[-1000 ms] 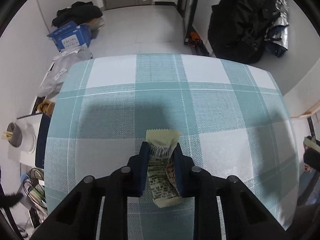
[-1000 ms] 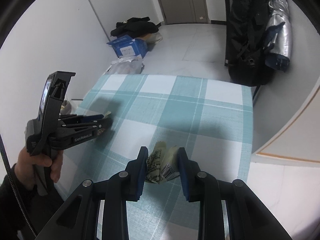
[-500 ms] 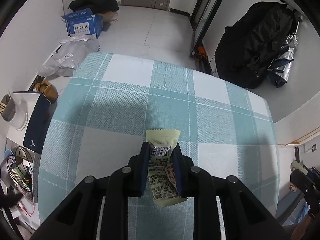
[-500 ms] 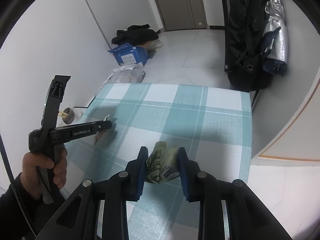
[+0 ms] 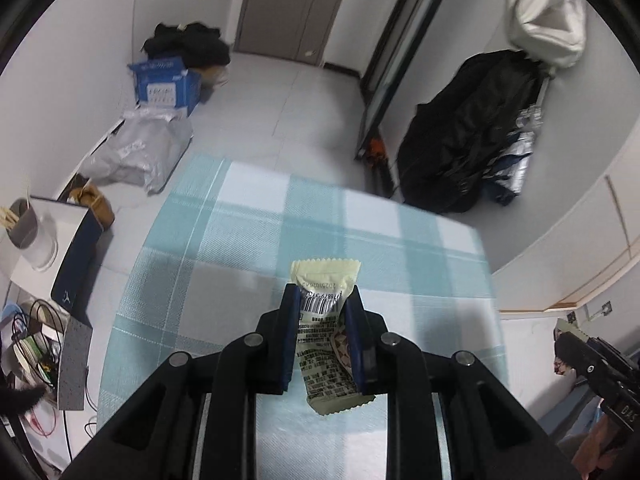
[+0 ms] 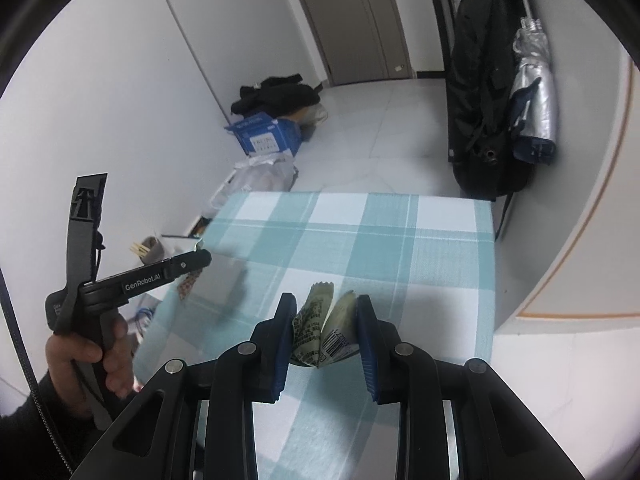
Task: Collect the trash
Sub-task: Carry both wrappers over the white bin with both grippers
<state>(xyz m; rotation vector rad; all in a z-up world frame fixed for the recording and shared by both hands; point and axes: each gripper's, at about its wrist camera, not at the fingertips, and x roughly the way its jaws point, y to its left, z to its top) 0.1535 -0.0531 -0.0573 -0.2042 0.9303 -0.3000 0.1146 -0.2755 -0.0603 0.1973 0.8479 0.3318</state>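
Observation:
My left gripper (image 5: 322, 300) is shut on a pale yellow snack wrapper (image 5: 326, 344) with a barcode, held upright above the teal and white checked tablecloth (image 5: 248, 248). My right gripper (image 6: 326, 312) is shut on a second, folded pale wrapper (image 6: 324, 332), also lifted off the cloth. In the right wrist view the left gripper (image 6: 200, 258) shows at the left, held in a hand (image 6: 92, 356), with its wrapper dangling past the table's left edge. The right gripper (image 5: 572, 344) peeks in at the right edge of the left wrist view.
Left of the table stand a dark blue box (image 5: 76, 264), a cup with sticks (image 5: 20, 220) and cables (image 5: 36, 332). On the floor beyond lie a grey plastic bag (image 5: 140, 152), a blue carton (image 5: 168, 86) and dark clothes (image 5: 188, 42). A black coat (image 5: 472, 128) hangs at the right.
Both grippers have risen with their wrappers, so the table looks smaller and farther below. The left gripper has rolled and swung, bringing more floor and the door into view.

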